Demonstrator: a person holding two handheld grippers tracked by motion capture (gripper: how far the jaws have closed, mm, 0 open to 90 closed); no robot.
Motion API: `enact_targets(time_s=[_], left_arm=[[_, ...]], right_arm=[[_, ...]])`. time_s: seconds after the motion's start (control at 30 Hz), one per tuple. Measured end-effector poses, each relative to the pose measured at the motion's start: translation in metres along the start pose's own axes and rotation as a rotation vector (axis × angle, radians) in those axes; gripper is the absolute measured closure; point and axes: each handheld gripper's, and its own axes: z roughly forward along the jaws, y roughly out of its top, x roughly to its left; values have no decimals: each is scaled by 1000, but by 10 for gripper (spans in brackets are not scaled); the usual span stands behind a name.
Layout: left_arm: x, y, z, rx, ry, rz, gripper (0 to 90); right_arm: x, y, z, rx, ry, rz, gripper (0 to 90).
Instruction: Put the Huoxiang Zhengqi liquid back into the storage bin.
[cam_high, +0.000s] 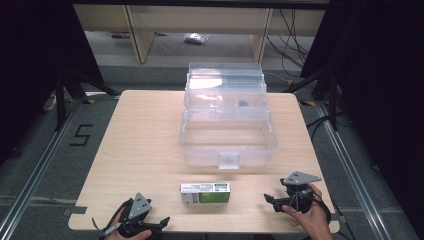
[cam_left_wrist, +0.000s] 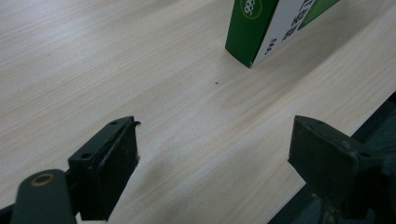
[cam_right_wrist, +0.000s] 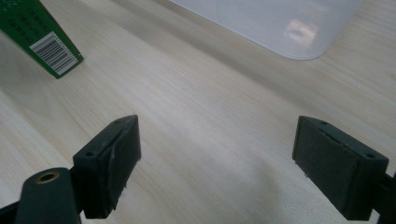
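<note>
Both jaws open, empty. We reckon the green-white cardboard carton (cam_high: 205, 193) on wooden counter (cam_high: 140, 145) is light, crushable; pinch long sides w/ right gripper (cam_high: 272, 201).

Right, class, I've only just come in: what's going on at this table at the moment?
A person holds a gripper in each hand at the near edge of a wooden table. The left gripper and right gripper are both open and hold nothing. A green and white box lies flat between them, untouched. Beyond it stands a clear plastic container with its lid up.
</note>
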Motion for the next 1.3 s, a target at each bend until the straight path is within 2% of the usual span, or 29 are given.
enact_targets(time_s=[0.07, 0.1, 0.13, 0.17, 0.27, 0.37, 0.43, 0.5, 0.6, 0.63, 0.7, 0.77, 0.8, 0.9, 0.97, 1.07, 1.1, 1.2, 1.3], left_arm=[[1, 0, 0, 2, 5, 3, 151], [1, 0, 0, 6, 3, 4, 151], [0, 0, 0, 5, -5, 5, 151], [0, 0, 0, -1, 1, -2, 151], [1, 0, 0, 5, 6, 3, 151], [0, 0, 1, -1, 5, -5, 151], [0, 0, 0, -8, 5, -9, 151], [1, 0, 1, -7, 9, -9, 151], [0, 0, 1, -11, -1, -12, 151], [1, 0, 1, -4, 8, -9, 151], [0, 0, 1, -11, 0, -15, 151], [-1, 0, 1, -13, -3, -19, 151], [0, 0, 1, -7, 2, -11, 151], [1, 0, 1, 0, 9, -4, 151], [1, 0, 1, 1, 8, -4, 151], [0, 0, 1, -14, 2, -16, 151], [0, 0, 1, -13, 3, -14, 151], [0, 0, 0, -11, 4, -13, 151], [0, 0, 0, -12, 3, -12, 151]], right_arm=[[1, 1, 0, 9, 3, -21, 165], [4, 2, 0, 13, 8, 10, 167], [2, 3, 1, -6, 3, -48, 167], [2, 5, 1, -5, 16, -62, 167], [7, 9, 0, -4, 47, -78, 180], [11, 13, -2, 6, 61, -74, 180], [14, 19, -3, -12, 76, -108, 180], [16, 21, -4, 0, 80, -98, 179], [20, 29, -7, -13, 106, -129, 178], [21, 33, -7, -23, 117, -167, 178], [24, 36, -7, -7, 126, -168, 178], [23, 38, -7, -19, 123, -184, 178], [27, 41, -7, -4, 142, -182, 178], [28, 44, -6, -2, 141, -197, 178], [32, 52, -6, -4, 156, -245, 179], [36, 57, -6, 9, 161, -252, 180], [39, 65, -6, 20, 170, -284, 181], [44, 69, -4, 18, 166, -290, 185], [53, 80, -2, 37, 180, -328, 186]])
